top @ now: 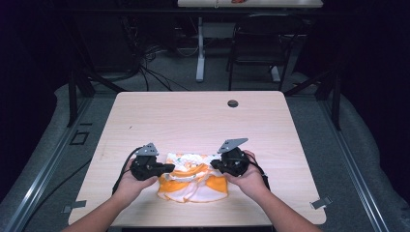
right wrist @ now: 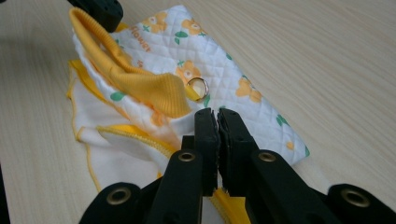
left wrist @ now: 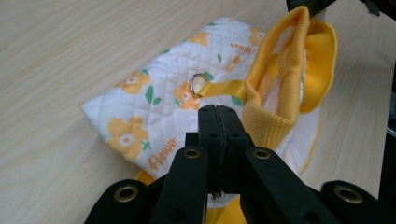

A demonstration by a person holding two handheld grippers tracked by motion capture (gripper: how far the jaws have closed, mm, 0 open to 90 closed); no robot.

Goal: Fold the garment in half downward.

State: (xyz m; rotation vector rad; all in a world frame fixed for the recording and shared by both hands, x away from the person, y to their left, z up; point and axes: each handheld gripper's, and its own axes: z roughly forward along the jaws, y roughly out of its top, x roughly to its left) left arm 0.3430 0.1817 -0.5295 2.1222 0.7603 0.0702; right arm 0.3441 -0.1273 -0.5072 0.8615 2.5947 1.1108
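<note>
Pale wooden table (top: pixel 193 116) under me; the quilted flower garment (top: pixel 193 176) lies low in the frame's centre, long axis left to right. My left claw (left wrist: pixel 217 114) and right claw (right wrist: pixel 217 116) flank it, each clenched on its fabric.

Light wood table (top: pixel 193 116) w/ dark grommet hole (top: pixel 233 103); yellow-white floral garment (top: pixel 193 176) near front edge.

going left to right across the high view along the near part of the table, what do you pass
left claw → folded white and yellow flower-print garment → right claw → small metal clip at the table's right edge
</note>
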